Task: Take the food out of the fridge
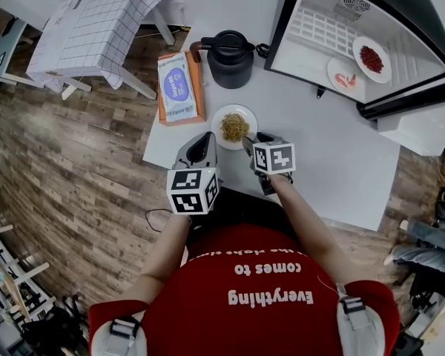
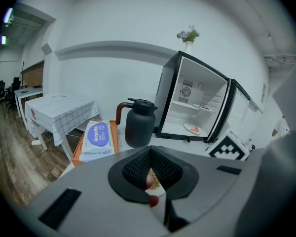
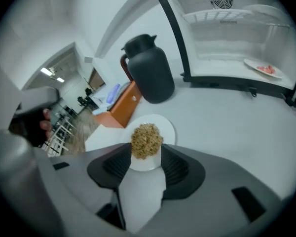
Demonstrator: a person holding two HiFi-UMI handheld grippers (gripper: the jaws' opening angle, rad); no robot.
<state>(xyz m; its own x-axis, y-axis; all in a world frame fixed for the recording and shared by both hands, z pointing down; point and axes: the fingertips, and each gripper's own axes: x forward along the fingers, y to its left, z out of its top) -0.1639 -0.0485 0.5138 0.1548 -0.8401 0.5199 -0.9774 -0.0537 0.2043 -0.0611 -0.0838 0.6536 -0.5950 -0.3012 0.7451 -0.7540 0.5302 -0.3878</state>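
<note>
A white plate (image 1: pixel 234 127) of brown crumbly food (image 3: pixel 146 139) rests on the white table (image 1: pixel 341 162), just ahead of both grippers. My right gripper (image 3: pixel 146 153) hangs over the plate's near rim with its jaws open and nothing gripped; in the head view the right gripper (image 1: pixel 251 142) is beside the plate. My left gripper (image 1: pixel 205 142) is held to the plate's left, its tips (image 2: pixel 150 151) meeting and holding nothing. The open fridge (image 1: pixel 356 35) holds a plate of red food (image 1: pixel 371 59) and a plate of pink food (image 1: pixel 345 81).
A black kettle (image 1: pixel 230 58) stands behind the plate, with an orange tray carrying a wipes packet (image 1: pixel 180 87) to its left. A small table under a checked cloth (image 1: pixel 96 28) stands on the wooden floor beyond. The fridge door (image 1: pixel 423 124) hangs open at the right.
</note>
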